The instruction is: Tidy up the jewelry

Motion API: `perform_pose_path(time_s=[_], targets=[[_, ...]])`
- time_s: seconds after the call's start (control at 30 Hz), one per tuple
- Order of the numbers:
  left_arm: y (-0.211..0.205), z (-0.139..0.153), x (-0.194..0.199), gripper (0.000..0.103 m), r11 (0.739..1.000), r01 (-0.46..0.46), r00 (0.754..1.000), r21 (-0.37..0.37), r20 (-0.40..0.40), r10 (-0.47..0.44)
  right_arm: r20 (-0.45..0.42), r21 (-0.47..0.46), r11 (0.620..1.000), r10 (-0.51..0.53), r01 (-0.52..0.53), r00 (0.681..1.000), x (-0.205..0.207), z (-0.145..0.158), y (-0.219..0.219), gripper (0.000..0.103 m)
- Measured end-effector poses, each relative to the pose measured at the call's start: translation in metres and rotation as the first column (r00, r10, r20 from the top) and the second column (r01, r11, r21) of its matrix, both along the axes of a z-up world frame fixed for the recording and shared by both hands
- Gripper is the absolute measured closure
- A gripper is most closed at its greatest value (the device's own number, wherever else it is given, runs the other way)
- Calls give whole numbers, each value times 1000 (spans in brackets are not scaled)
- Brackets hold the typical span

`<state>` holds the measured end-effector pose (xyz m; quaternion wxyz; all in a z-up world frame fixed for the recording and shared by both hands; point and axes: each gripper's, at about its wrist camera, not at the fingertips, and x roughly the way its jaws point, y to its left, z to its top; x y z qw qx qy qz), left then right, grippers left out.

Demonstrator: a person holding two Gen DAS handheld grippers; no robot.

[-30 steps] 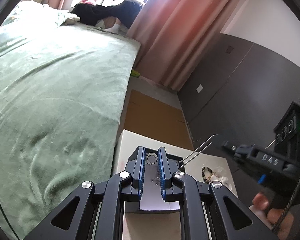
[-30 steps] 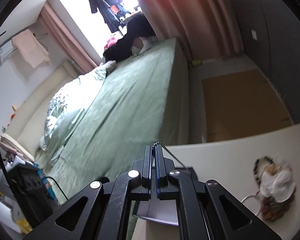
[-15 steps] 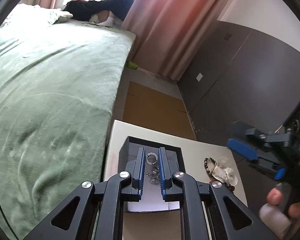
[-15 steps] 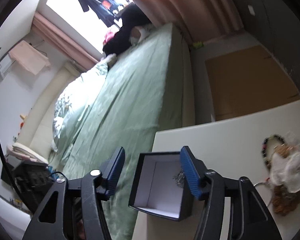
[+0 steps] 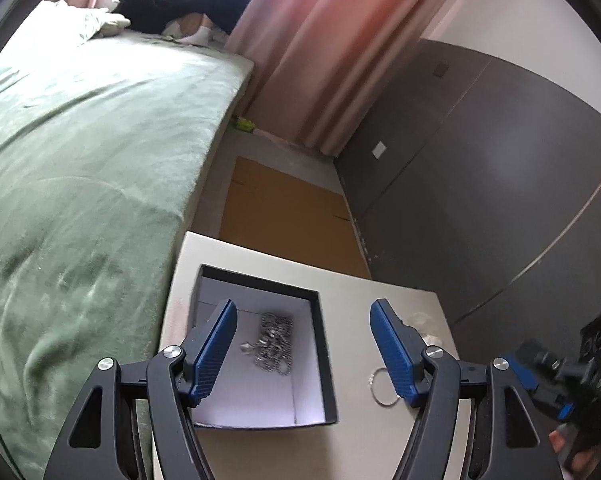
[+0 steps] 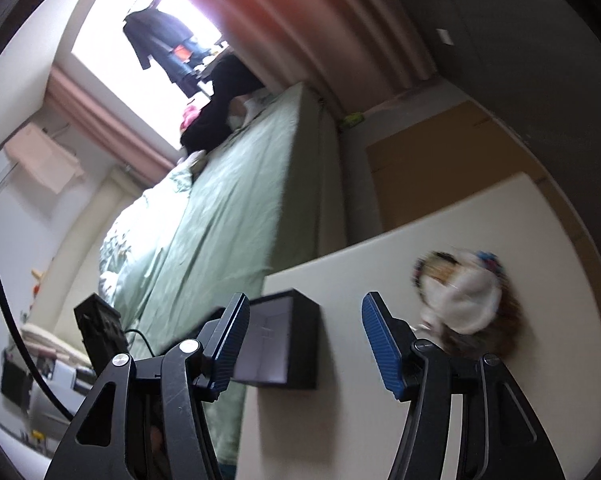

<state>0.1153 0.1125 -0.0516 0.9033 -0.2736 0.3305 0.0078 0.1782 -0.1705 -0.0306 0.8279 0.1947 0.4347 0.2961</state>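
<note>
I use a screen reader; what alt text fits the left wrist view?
The left gripper, jaws opening and empty, hovers over a black box holding a silver chain on a white table. A silver ring lies beside the box.

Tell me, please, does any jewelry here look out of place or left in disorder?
Yes. A silver ring lies on the white table, outside the black box, while the silver chain lies inside. To the right, a blurred jewelry heap also lies loose on the table.
</note>
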Motion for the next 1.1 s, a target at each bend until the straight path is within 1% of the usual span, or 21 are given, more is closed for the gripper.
perform_pose_path(time_s=[0.17, 0.23, 0.37, 0.43, 0.53, 0.57, 0.63, 0.73, 0.8, 0.93, 1.0, 1.1], targets=[[-21, 4, -2, 33, 998, 38, 999, 45, 2, -38, -50, -51, 995, -87, 85, 995, -7, -13, -35, 43], [-37, 4, 0, 33, 994, 72, 997, 76, 1, -72, -67, -63, 991, -120, 116, 991, -8, -15, -47, 43], [-69, 2, 8, 33, 982, 134, 991, 131, -11, -133, -104, -56, 986, -163, 158, 981, -2, -19, -62, 43], [-87, -1, 13, 33, 972, 173, 985, 156, -25, -171, -113, -47, 983, -180, 176, 977, 0, -21, -68, 43], [-107, -7, 19, 34, 961, 208, 978, 182, -48, -203, -131, -30, 980, -200, 198, 971, 1, -25, -77, 43], [-110, -9, 20, 35, 959, 217, 976, 184, -55, -211, -134, -25, 978, -208, 207, 969, 1, -27, -82, 43], [-120, -16, 25, 41, 952, 240, 970, 190, -80, -229, -140, -19, 976, -219, 218, 966, 1, -31, -89, 43], [-132, -28, 30, 55, 942, 267, 961, 204, -125, -245, -161, -13, 971, -237, 238, 958, 4, -37, -98, 43], [-138, -38, 35, 61, 934, 280, 954, 221, -169, -246, -175, -3, 968, -246, 250, 953, 5, -40, -103, 43], [-152, -59, 42, 65, 917, 307, 939, 255, -237, -248, -193, 1, 965, -255, 260, 947, 7, -45, -109, 43], [-158, -67, 45, 68, 907, 320, 933, 276, -259, -250, -202, -3, 964, -260, 264, 944, 8, -48, -112, 43], [-163, -74, 47, 68, 897, 324, 930, 300, -276, -243, -205, -10, 962, -269, 273, 941, 9, -50, -115, 43]])
